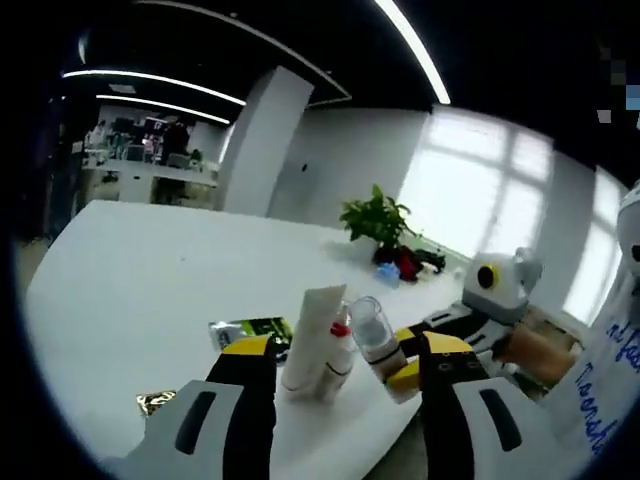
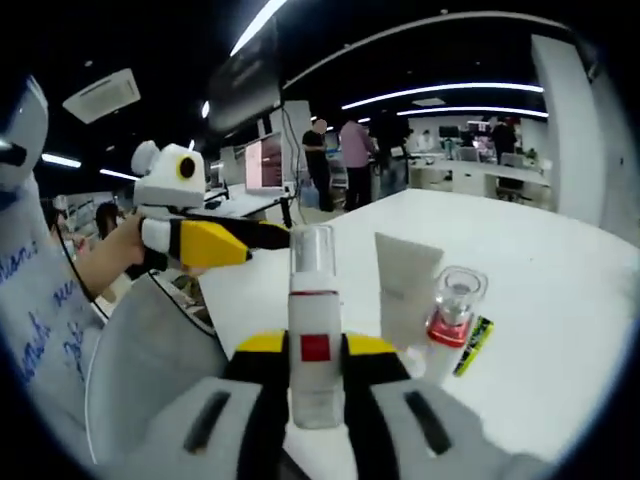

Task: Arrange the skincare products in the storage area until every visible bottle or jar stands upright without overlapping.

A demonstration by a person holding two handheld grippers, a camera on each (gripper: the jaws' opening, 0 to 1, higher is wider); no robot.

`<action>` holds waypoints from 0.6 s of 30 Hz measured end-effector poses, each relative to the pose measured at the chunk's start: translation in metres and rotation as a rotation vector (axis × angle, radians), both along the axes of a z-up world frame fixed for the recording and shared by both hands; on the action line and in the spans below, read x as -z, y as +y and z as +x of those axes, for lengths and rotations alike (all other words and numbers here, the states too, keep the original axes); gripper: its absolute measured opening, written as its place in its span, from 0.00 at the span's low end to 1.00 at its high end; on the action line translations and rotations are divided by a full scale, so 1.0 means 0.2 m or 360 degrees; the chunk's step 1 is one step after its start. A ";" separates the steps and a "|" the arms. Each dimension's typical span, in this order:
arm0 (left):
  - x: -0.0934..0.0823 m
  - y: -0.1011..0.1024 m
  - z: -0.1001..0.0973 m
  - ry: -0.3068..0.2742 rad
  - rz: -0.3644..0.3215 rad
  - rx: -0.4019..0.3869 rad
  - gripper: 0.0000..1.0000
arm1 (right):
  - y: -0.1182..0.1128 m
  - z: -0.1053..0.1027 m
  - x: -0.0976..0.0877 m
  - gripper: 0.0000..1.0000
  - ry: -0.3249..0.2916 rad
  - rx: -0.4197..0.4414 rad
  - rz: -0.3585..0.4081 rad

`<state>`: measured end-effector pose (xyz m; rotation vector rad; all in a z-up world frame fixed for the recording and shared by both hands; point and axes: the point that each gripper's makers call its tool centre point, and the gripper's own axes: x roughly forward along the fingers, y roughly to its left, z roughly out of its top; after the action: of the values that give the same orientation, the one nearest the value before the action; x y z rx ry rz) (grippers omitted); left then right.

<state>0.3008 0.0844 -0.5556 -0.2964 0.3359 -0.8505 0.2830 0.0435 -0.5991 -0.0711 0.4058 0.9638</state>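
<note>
An open-plan office: a white table (image 1: 150,270), strip ceiling lights (image 1: 410,45), distant desks (image 2: 480,165), standing people (image 2: 355,160), and a potted plant (image 1: 378,220).

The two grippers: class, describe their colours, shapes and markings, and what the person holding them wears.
Each gripper, left and right, has pale grey bodies, black jaws with yellow tips and dark oval slots. The person's sleeve is white with blue lettering.
</note>
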 end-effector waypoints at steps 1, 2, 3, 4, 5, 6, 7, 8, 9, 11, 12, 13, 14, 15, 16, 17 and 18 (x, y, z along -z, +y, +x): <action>0.00 -0.01 0.00 0.0004 -0.0006 0.0002 0.54 | 0.01 0.00 0.00 0.19 0.0001 -0.0008 -0.0007; 0.00 -0.02 0.00 0.0011 -0.0018 0.0003 0.53 | 0.02 -0.01 0.00 0.19 -0.0001 -0.0014 -0.0009; 0.01 -0.02 0.00 0.0019 -0.0027 0.0001 0.52 | 0.03 -0.01 0.00 0.19 -0.0001 -0.0021 -0.0007; 0.01 -0.03 0.00 0.0037 -0.0057 -0.0007 0.52 | 0.04 -0.01 0.00 0.19 0.0000 -0.0031 -0.0002; 0.01 -0.04 0.00 0.0056 -0.0081 -0.0012 0.52 | 0.05 -0.01 0.00 0.19 0.0001 -0.0037 0.0007; 0.01 -0.04 0.01 0.0084 -0.0110 -0.0021 0.51 | 0.06 -0.01 0.00 0.19 0.0000 -0.0040 0.0011; 0.01 -0.04 0.01 0.0101 -0.0135 -0.0030 0.50 | 0.07 -0.01 -0.01 0.19 -0.0001 -0.0044 0.0011; 0.01 -0.05 0.02 0.0128 -0.0171 -0.0049 0.49 | 0.08 -0.01 0.00 0.19 -0.0005 -0.0047 0.0006; 0.01 -0.05 0.03 0.0149 -0.0198 -0.0066 0.47 | 0.08 -0.01 0.00 0.19 -0.0012 -0.0047 -0.0003; 0.00 -0.04 0.05 0.0192 -0.0270 -0.0109 0.44 | 0.09 -0.01 0.00 0.19 -0.0013 -0.0052 -0.0010; 0.00 -0.04 0.05 0.0186 -0.0266 -0.0098 0.43 | 0.10 0.00 0.00 0.19 -0.0014 -0.0054 -0.0004; 0.01 -0.04 0.06 0.0192 -0.0263 -0.0105 0.41 | 0.10 0.00 0.00 0.19 -0.0011 -0.0056 0.0000; 0.02 -0.04 0.06 0.0205 -0.0251 -0.0108 0.39 | 0.11 0.00 -0.01 0.19 -0.0012 -0.0054 0.0002; 0.03 -0.03 0.06 0.0219 -0.0243 -0.0114 0.36 | 0.11 0.00 -0.01 0.19 -0.0014 -0.0051 0.0002; 0.04 -0.03 0.07 0.0228 -0.0244 -0.0121 0.32 | 0.11 0.01 -0.01 0.19 -0.0016 -0.0050 0.0003; 0.05 -0.03 0.07 0.0253 -0.0259 -0.0130 0.30 | 0.11 0.01 -0.01 0.19 -0.0018 -0.0046 0.0005; 0.05 -0.03 0.07 0.0264 -0.0270 -0.0130 0.27 | 0.11 0.02 -0.01 0.19 -0.0021 -0.0045 0.0004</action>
<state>0.3151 0.0784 -0.5659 -0.5372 0.4037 -0.7767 0.2865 0.0663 -0.5963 -0.0808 0.3922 0.9910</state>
